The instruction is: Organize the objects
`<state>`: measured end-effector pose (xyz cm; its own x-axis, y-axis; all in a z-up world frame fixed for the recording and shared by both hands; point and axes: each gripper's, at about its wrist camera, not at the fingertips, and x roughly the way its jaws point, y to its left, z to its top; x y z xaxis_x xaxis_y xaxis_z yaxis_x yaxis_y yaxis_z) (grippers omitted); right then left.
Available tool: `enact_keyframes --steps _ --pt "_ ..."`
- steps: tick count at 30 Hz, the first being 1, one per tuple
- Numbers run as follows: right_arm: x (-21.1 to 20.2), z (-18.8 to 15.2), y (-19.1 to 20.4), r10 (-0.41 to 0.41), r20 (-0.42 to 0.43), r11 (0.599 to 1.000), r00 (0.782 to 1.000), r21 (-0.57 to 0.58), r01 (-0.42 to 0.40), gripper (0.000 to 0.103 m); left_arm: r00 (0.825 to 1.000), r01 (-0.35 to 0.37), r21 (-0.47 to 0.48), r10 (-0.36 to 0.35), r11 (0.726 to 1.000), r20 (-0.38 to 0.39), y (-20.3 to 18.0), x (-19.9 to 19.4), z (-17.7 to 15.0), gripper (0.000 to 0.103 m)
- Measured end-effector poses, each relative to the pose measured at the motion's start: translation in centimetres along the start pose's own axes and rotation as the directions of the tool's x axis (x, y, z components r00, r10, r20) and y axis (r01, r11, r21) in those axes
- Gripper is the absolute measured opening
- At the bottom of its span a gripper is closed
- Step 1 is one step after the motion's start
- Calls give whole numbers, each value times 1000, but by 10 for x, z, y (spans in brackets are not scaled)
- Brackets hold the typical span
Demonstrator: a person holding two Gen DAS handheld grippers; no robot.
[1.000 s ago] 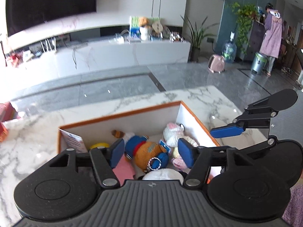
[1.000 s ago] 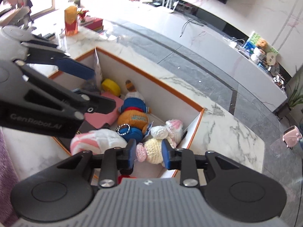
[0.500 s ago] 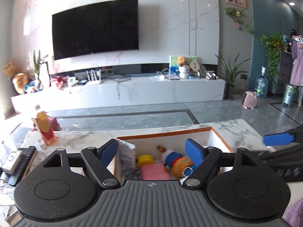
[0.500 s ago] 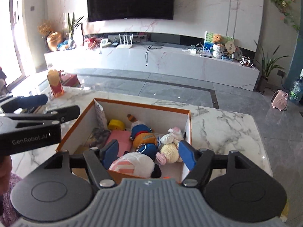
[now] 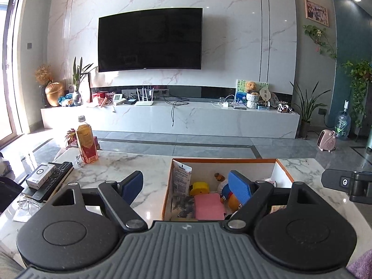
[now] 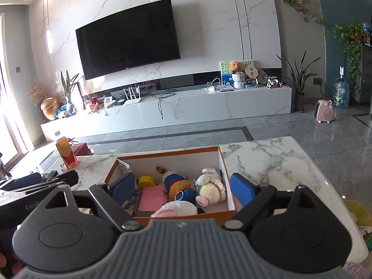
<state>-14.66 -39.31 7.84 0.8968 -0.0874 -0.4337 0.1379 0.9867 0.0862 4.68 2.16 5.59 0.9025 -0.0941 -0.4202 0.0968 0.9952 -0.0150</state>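
An orange-rimmed white box (image 6: 172, 150) stands on the marble table (image 6: 267, 160). In it lie an orange and blue plush (image 6: 180, 187), a cream crochet doll (image 6: 210, 191), a pink-striped white plush (image 6: 174, 209), a yellow toy (image 6: 146, 181) and a pink pad (image 6: 153, 197). My right gripper (image 6: 182, 187) hovers at the box's near side, its jaws opening and nothing held between them. My left gripper (image 5: 186, 186) stands open and empty over the left wall of the box (image 5: 223, 160), where a leaflet (image 5: 182, 176) leans.
Left of the box are a bottle with a red label (image 5: 86, 144), a remote (image 5: 58, 174), a small white box (image 5: 40, 175) and glasses (image 5: 28, 205). Something yellow (image 6: 358, 211) lies at the table's right edge. Beyond the table are grey floor and a TV bench.
Both grippers have pulled back from the box and tilted up toward the room. The right jaws have spread from narrow, just above the crochet doll, to wide. The left jaws widened too.
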Motion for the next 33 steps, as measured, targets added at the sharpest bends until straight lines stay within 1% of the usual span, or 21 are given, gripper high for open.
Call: enact_keyframes --steps 4,7,16,22,33 --pt "11 -9 2 16 -36 1000 999 0 -16 90 999 -3 12 3 1000 -39 -2 6 -11 95" --pt "20 -17 4 2 -58 1000 998 -24 -3 90 997 -5 24 7 1000 -74 -5 16 -18 95" --pt "60 -37 0 -9 -139 998 990 -70 0 91 984 -5 66 16 998 -175 -17 46 -40 95" --pt "76 -44 -8 -28 -171 998 985 -62 17 91 978 2 76 14 997 -206 -22 56 -45 95" --pt "82 -46 -5 -19 -177 996 984 -86 4 92 974 3 82 15 997 -225 -20 59 -46 95"
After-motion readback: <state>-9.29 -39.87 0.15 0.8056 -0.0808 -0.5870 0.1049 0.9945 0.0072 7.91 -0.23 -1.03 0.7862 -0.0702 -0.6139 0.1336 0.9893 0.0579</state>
